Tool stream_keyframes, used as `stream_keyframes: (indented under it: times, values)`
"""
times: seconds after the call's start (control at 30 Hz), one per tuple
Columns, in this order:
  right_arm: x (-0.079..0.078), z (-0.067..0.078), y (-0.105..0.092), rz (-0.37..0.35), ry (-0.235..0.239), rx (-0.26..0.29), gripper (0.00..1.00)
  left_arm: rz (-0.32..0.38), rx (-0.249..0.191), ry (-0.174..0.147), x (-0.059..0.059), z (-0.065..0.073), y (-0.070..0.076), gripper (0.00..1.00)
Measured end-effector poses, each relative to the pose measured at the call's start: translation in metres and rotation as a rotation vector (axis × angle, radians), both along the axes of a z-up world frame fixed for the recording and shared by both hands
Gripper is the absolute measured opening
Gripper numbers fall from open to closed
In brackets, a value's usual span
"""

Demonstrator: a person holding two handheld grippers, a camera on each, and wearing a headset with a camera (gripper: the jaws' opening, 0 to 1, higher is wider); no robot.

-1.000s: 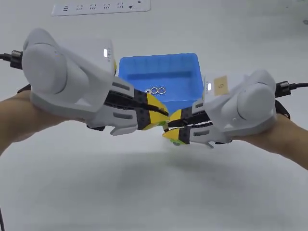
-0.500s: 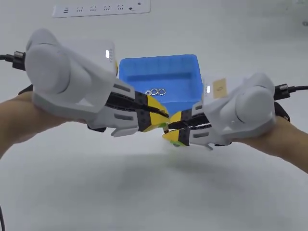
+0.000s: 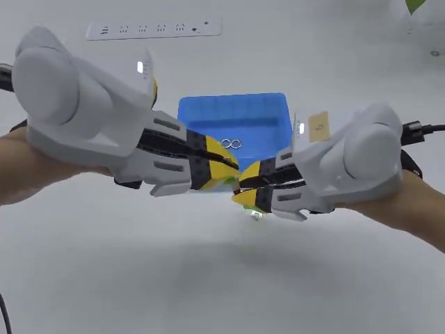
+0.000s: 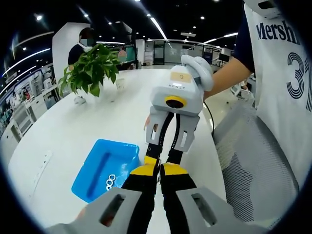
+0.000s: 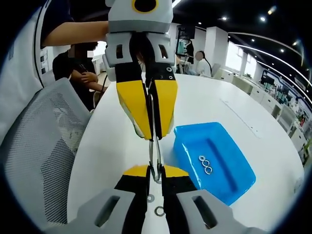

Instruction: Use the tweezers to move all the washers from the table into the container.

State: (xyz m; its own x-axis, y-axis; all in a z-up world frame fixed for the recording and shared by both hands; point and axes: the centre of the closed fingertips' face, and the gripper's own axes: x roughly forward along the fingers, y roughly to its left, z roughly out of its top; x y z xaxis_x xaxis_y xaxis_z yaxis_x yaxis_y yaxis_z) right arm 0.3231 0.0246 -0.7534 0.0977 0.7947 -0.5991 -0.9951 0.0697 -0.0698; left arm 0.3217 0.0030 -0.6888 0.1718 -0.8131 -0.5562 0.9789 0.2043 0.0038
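— Holding the tweezers point(image 5: 154, 146) how?
— We clamp them with both: left gripper point(image 3: 221, 167) and right gripper point(image 3: 249, 188), jaws closed tight on them.
— The washers point(image 5: 159, 210)?
— Two lie on the table point(image 5: 107, 146) under our right jaws. Three other washers point(image 5: 205, 165) sit in the container point(image 5: 229, 180) beside those jaws.

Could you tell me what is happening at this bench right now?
A person holds a gripper in each hand over a white table. The left gripper and the right gripper meet tip to tip, both apparently shut on the tweezers, which span between them. Three washers lie in the blue container. At least two loose washers lie on the table near it, not yet picked up.
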Motion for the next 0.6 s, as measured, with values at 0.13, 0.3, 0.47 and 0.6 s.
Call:
stream_keyframes:
  times: [0.13, 0.3, 0.47, 0.6]
  values:
    - [0.004, 0.012, 0.001, -0.005, -0.03, 0.0, 0.1, -0.002, -0.006, -0.023, 0.001, 0.011, 0.0, 0.07]
    - [0.012, 0.024, -0.002, -0.014, -0.069, -0.01, 0.1, -0.003, -0.02, -0.056, 0.007, 0.023, -0.001, 0.07]
    - [0.025, 0.033, -0.006, -0.018, -0.107, -0.016, 0.1, -0.025, -0.011, -0.092, 0.017, 0.032, -0.002, 0.07]
    - [0.037, 0.038, -0.006, -0.027, -0.128, -0.018, 0.1, -0.038, -0.009, -0.11, 0.028, 0.037, -0.004, 0.07]
